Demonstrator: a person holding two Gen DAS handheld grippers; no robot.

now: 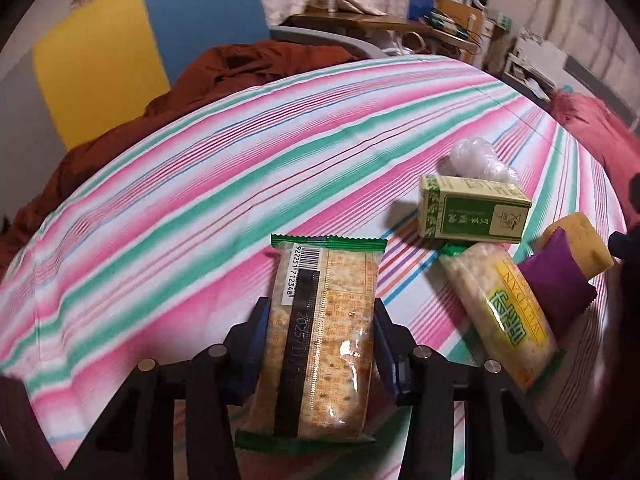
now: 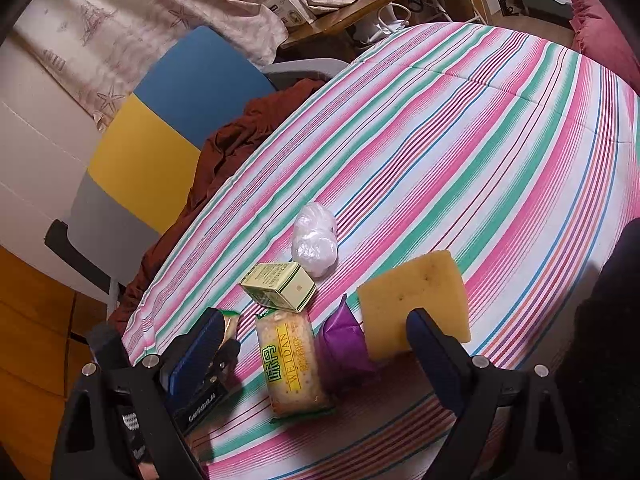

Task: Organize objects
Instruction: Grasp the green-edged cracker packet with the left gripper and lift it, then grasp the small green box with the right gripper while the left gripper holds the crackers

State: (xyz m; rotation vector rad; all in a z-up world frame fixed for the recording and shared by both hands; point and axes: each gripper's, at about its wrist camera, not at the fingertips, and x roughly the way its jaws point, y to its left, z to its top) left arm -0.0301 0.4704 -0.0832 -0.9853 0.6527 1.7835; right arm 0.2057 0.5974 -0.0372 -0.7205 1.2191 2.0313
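Crackers in a green-edged packet (image 1: 324,332) are sitting clamped between the blue pads of the left gripper (image 1: 320,344), near the striped sheet's (image 1: 200,184) front edge. Broad bare cloth is lying open beyond and to the left. At the right, a second cracker packet (image 2: 292,364), green box (image 2: 278,286), purple sachet (image 2: 342,346) and sponge (image 2: 416,304) are crowding together under the wide-open, empty right gripper (image 2: 320,344).

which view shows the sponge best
The right wrist view: the sponge shows its whole broad yellow face, with only a lower corner hidden behind a finger of the open right gripper. The left wrist view catches it small at the right edge, partly covered by the purple packet.
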